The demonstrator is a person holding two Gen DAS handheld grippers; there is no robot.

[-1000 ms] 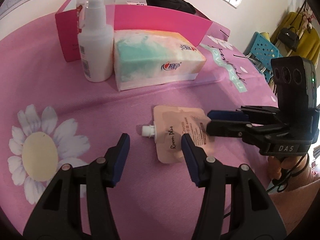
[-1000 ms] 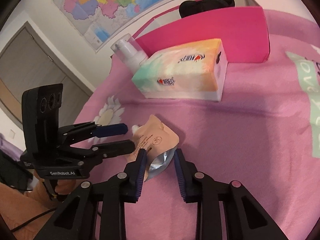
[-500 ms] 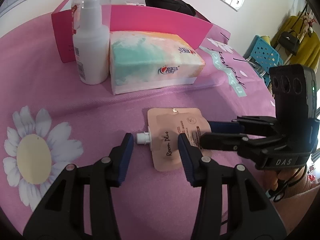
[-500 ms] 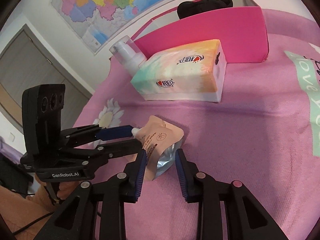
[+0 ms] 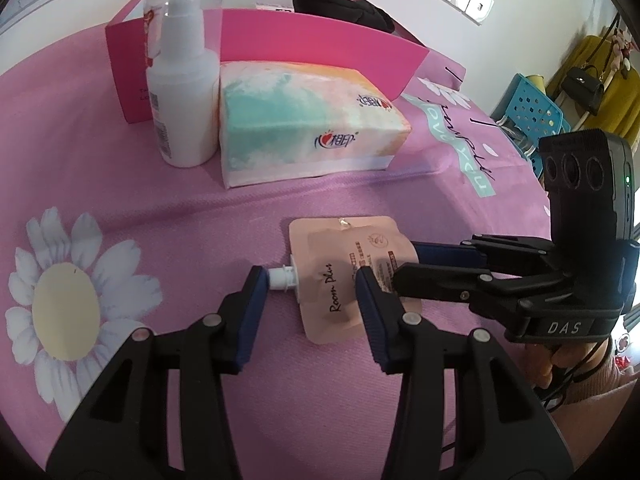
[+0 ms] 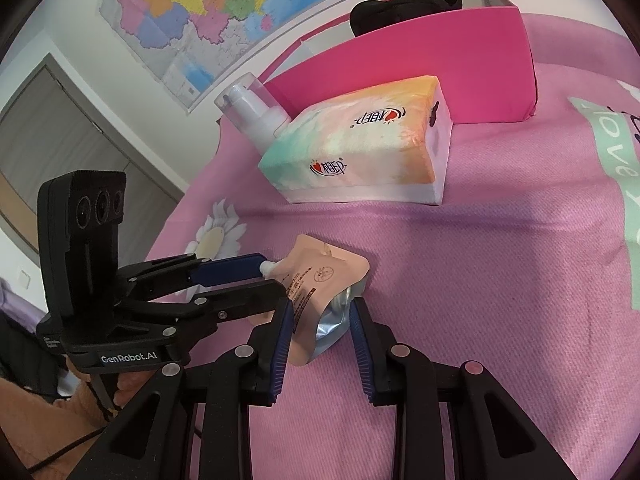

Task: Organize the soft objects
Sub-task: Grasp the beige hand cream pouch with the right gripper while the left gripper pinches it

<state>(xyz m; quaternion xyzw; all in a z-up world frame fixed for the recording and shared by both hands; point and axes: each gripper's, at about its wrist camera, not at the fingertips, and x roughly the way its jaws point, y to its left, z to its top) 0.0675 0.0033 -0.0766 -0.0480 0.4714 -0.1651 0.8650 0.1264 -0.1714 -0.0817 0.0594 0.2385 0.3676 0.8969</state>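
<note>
Straddling the spout pouch [image 5: 346, 268] on the pink tablecloth [image 5: 120, 184], the left gripper [image 5: 310, 286] stands parted, one pad at the white nozzle, the other over the pouch face; no pinch is evident. The right gripper [image 6: 320, 312] brackets the pouch's silver base, raising that end; whether its pads actually press cannot be told. Sound practice: secure the base firmly before lifting toward the pink box [image 5: 320, 28], avoiding the slippery nozzle. Compared with a second earlier, the left jaws have narrowed and the nozzle now meets the left pad.
</note>
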